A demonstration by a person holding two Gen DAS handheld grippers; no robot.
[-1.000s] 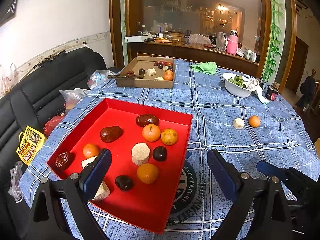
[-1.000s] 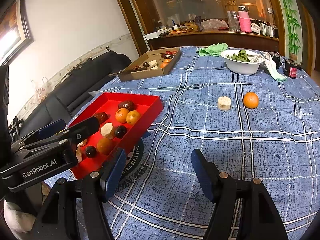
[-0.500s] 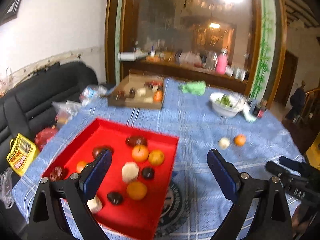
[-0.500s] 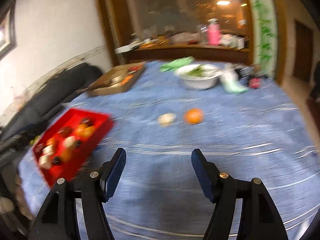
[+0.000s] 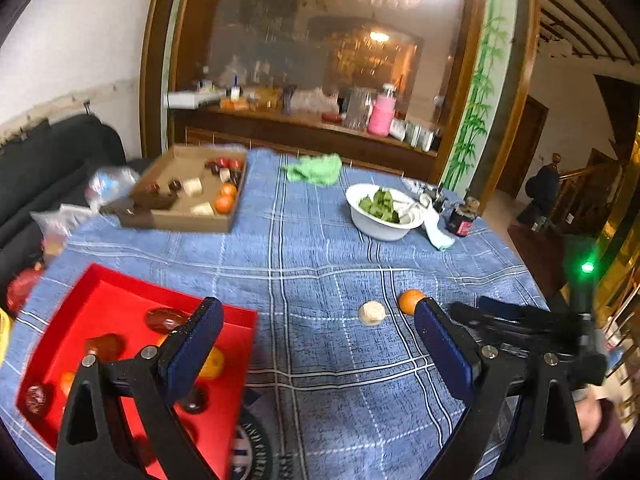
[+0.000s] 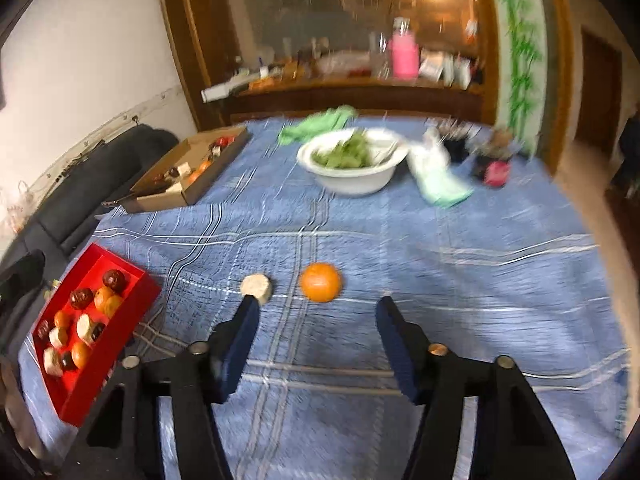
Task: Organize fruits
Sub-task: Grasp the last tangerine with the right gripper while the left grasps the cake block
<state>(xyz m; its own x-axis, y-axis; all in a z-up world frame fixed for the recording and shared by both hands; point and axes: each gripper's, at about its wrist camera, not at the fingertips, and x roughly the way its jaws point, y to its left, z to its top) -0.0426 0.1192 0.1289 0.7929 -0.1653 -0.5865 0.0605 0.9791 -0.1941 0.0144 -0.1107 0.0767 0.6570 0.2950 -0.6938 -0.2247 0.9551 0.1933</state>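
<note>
Your round table under the blue checked cloth fills both views, with the shallow red cardboard tray at its near left edge. That tray carries small oranges, dark red dates, dark round fruits and pale cut chunks. At the far left lies a flat brown cardboard box with more fruit, and beyond the middle stands a white bowl of green leaves.

Your right gripper hangs over the bare cloth with its blue-padded jaws apart; they have just been closing, and nothing is between them. The loose orange tangerine sits on the cloth just past the gap, untouched. The pale round cut chunk lies just beside the tangerine, close to the tip of the left-hand finger; whether they touch you cannot tell.

Your left gripper is spread wide and holds nothing, its left-hand finger above the tray's right part.
</note>
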